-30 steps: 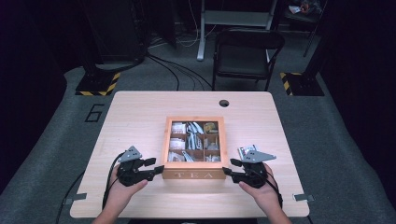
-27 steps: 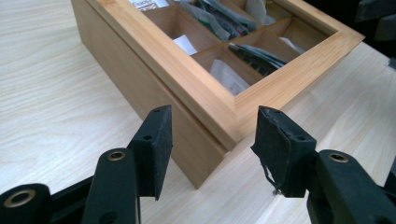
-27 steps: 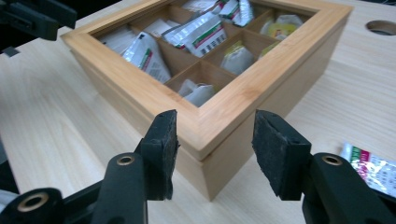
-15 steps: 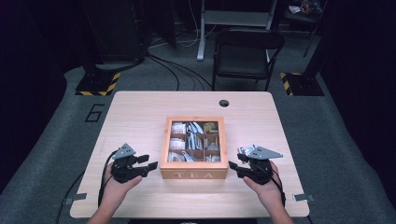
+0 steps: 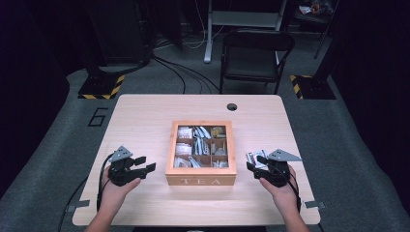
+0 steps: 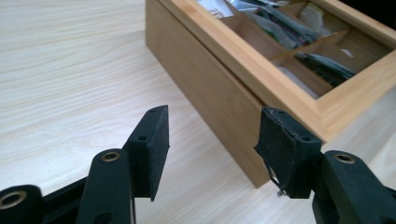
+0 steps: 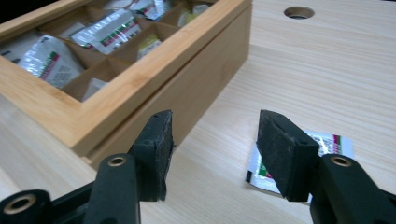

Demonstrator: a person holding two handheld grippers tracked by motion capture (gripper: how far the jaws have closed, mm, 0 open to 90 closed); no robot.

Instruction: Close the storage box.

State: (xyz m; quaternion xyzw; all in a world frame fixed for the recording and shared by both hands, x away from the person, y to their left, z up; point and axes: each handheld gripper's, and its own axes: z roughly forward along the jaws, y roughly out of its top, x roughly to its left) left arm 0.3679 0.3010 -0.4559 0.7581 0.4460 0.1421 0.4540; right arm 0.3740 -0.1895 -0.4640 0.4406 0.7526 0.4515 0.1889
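Two hand-held grippers, matte black throughout. Left gripper (image 5: 144, 164): grey three-cornered plate on top, black cable trailing back along the forearm. Right gripper (image 5: 255, 163): same grey plate, cable looping by the wrist. Fingers (image 6: 152, 149) flat, rectangular, faced with dark foam-like pads; small screw holes in the sides, brass-coloured bushings at the pivots. One left pad frayed at its edge. Forearms bare, no sleeves visible.

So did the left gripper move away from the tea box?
Yes. The left gripper has slid left, away from the tea box, which it almost touched before. Bare table now lies between them. Its jaws have just been opening, with nothing between them.
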